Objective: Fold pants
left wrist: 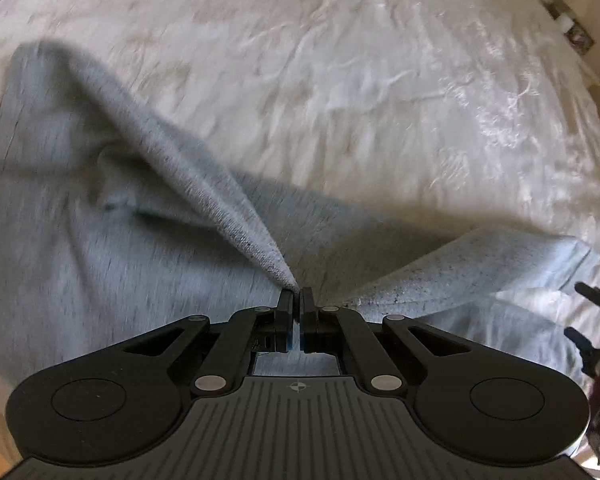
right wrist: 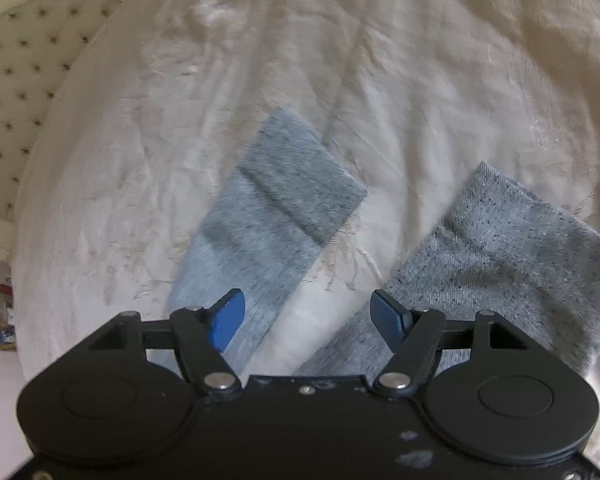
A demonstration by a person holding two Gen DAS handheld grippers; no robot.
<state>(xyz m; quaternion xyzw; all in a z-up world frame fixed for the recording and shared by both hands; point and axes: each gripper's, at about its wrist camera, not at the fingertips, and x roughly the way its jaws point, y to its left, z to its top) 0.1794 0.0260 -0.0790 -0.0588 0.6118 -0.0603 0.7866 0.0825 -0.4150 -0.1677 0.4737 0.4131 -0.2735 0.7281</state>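
Grey sweatpants (left wrist: 80, 208) lie on a cream bedspread (left wrist: 340, 80). In the left wrist view my left gripper (left wrist: 296, 294) is shut on a pinched ridge of the grey fabric, which rises from the bed in a taut fold towards the upper left. In the right wrist view two leg ends spread apart on the bed: one cuffed leg (right wrist: 276, 204) at centre and the other leg (right wrist: 512, 256) at right. My right gripper (right wrist: 308, 312) hangs above the gap between them, open, with nothing between its blue pads (right wrist: 230, 320). That gripper's fingers also show at the right edge of the left wrist view.
A tufted cream headboard (right wrist: 24, 92) stands at the left of the right wrist view. A small colourful packet (right wrist: 4, 320) lies on the floor beside the bed. Furniture (left wrist: 568, 16) shows at the top right of the left wrist view.
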